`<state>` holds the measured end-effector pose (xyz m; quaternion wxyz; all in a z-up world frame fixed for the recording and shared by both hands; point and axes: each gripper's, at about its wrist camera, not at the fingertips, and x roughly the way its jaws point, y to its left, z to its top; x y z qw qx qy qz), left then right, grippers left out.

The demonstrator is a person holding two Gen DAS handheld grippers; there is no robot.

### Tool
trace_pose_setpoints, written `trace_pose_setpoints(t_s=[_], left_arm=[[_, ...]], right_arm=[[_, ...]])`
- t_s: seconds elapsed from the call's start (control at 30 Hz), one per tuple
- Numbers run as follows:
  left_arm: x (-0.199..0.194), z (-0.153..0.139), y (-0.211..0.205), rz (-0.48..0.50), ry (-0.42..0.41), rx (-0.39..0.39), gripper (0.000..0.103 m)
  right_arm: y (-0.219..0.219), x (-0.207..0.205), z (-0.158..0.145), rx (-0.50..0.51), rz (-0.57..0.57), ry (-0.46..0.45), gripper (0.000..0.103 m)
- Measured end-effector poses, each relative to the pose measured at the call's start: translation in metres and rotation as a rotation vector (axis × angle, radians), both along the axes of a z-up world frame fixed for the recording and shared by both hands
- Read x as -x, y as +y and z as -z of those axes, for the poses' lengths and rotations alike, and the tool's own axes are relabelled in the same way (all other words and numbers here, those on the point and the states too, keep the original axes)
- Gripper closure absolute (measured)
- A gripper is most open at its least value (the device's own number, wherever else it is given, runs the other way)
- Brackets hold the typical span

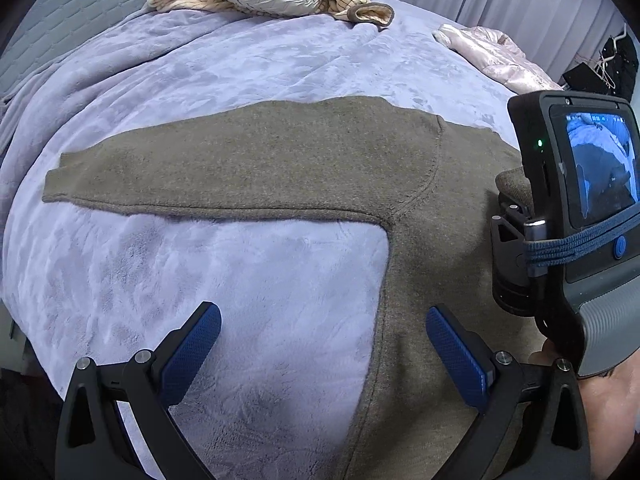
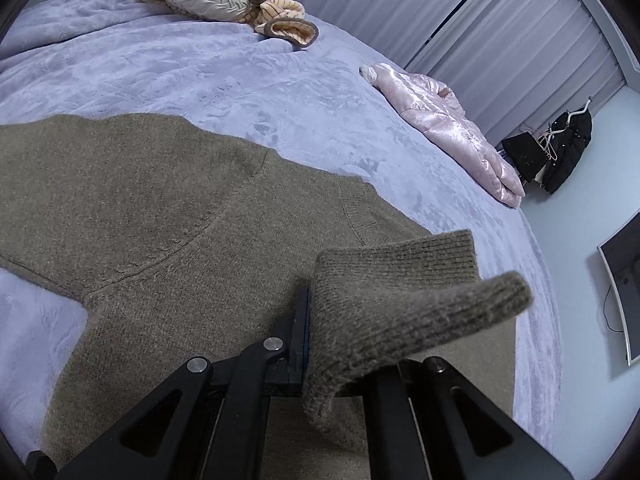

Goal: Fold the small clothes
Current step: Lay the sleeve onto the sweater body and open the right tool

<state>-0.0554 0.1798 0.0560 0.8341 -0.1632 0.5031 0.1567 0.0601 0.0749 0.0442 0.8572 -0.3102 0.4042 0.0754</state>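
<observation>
Olive knit sweater, spread flat on lavender bed.
Right gripper: jaws closed on ribbed cuff, lifted above the body. Pink jacket near bed edge.

The sweater is matt, coarse olive knit; the blanket is plush lavender fleece. The left gripper has matt black plastic arms and textured blue pads.

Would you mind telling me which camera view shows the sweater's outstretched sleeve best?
The left wrist view: the sleeve lies flat across the blanket, visible from shoulder seam to cuff. The right wrist view shows only its shoulder end, cut off at the frame edge.
</observation>
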Motion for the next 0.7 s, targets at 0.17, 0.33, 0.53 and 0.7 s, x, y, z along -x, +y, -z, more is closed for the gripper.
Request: trace_pose_setpoints(t_s=[0.17,0.33,0.53,0.7], left_arm=[[0.003,0.001,0.007,-0.027,0.003,0.007,0.000],[0.007,0.000,0.014,-0.051,0.001,0.010,0.000],[0.009,-0.002,0.019,-0.072,0.003,0.017,0.000],[0.007,-0.005,0.016,-0.070,0.002,0.007,0.000]], right_arm=[[0.007,0.003,0.011,0.036,-0.011,0.009,0.096],[0.019,0.009,0.021,0.080,-0.056,0.036,0.094],[0.020,0.017,0.014,0.023,-0.096,0.070,0.071],[0.005,0.026,-0.016,-0.169,-0.148,0.111,0.041]])
